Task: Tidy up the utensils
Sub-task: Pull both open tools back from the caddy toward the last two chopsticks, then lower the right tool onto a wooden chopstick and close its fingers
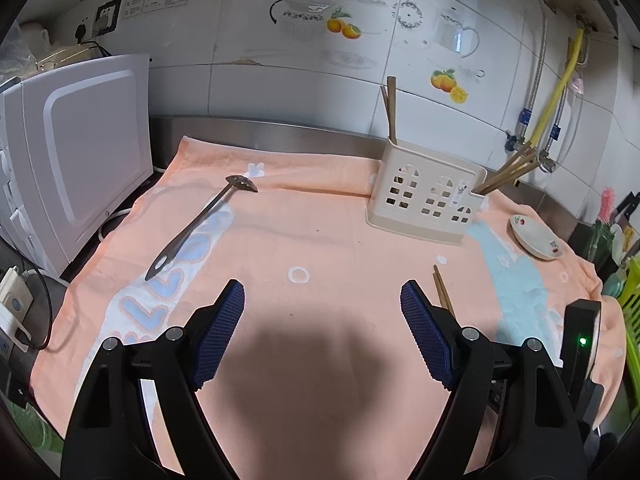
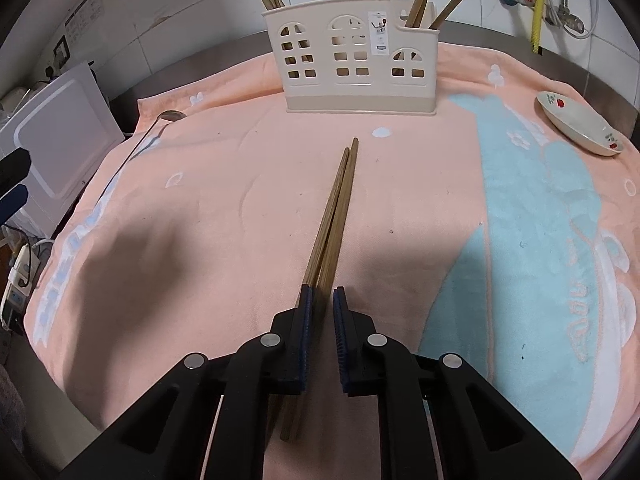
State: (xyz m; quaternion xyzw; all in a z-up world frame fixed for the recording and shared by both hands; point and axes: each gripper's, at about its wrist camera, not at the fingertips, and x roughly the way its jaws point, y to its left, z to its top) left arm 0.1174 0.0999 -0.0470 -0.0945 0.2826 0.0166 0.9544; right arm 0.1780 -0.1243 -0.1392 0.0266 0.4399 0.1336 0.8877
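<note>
Left wrist view: the left gripper [image 1: 322, 296] hangs over a peach towel [image 1: 320, 240], jaws spread wide with nothing between them. A long metal ladle [image 1: 200, 226] lies to the far left on the towel. A cream utensil holder [image 1: 424, 196] stands far right, with chopsticks poking from both ends. Right of it sits one small dish [image 1: 536, 238].

Right wrist view: the right gripper [image 2: 322, 292] has its jaws drawn in narrow around a pair of chopsticks [image 2: 334, 208] that lies on the towel and points away toward the holder. The pads look to be pinching the pair near its near end, though a slim gap shows on the right side.

Judged advice — keep both sticks squeezed together, lift them level, then tip them upright over a compartment.

Count: one ladle, one holder, one dish, two loose chopsticks; about five stand in the holder — overlap makes that unsure.
</note>
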